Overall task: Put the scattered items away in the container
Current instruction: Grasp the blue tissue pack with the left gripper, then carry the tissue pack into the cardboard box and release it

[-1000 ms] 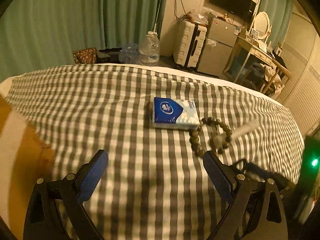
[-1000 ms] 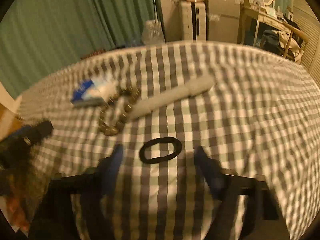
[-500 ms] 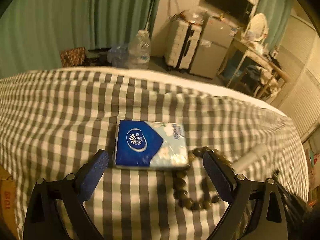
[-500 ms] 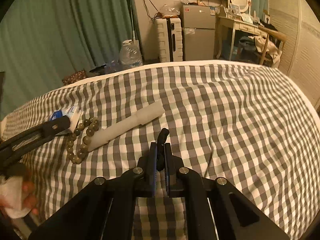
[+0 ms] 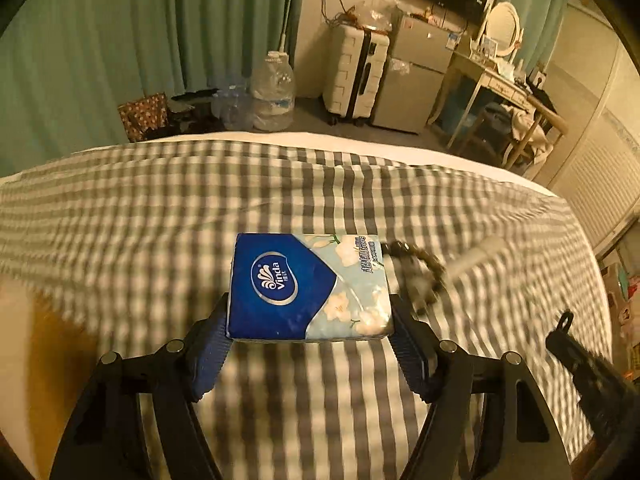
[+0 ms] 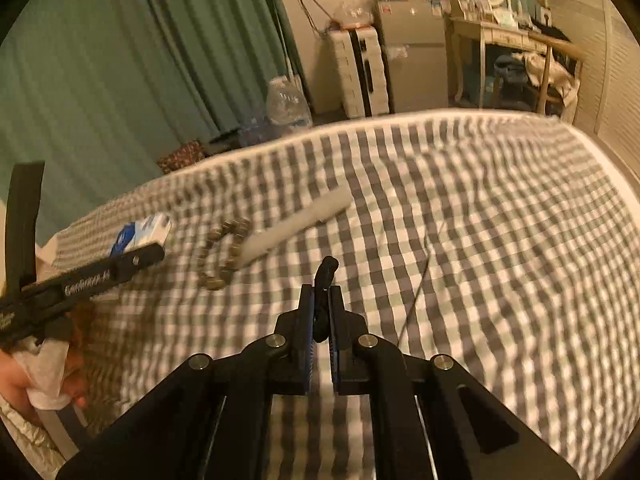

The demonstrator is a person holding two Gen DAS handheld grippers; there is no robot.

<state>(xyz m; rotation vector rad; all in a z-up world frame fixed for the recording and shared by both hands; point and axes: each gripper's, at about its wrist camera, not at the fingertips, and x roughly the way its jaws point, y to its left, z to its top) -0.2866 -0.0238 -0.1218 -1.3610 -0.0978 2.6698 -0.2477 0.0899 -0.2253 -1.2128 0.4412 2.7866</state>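
My left gripper (image 5: 310,320) is shut on a blue and white Vinda tissue pack (image 5: 308,286) and holds it just above the checked bedspread (image 5: 160,216). My right gripper (image 6: 320,304) is shut on a black hair tie (image 6: 325,274), which sticks up between the pads. A brown bead bracelet (image 6: 222,252) and a white tube (image 6: 296,226) lie on the bed. The bracelet (image 5: 420,272) and tube (image 5: 476,252) also show in the left wrist view, right of the pack. The tissue pack (image 6: 140,234) shows in the right wrist view, held by the left gripper (image 6: 132,260).
A brown cardboard surface (image 5: 52,344) shows at the left edge of the bed. Beyond the bed stand a water jug (image 5: 274,96), a white suitcase (image 5: 356,72), a small fridge (image 5: 416,80) and a desk (image 5: 500,84). Green curtains (image 5: 120,40) hang behind.
My left gripper has closed on the tissue pack and lifted it. My right gripper, holding the hair tie, has risen and moved back from the bed.
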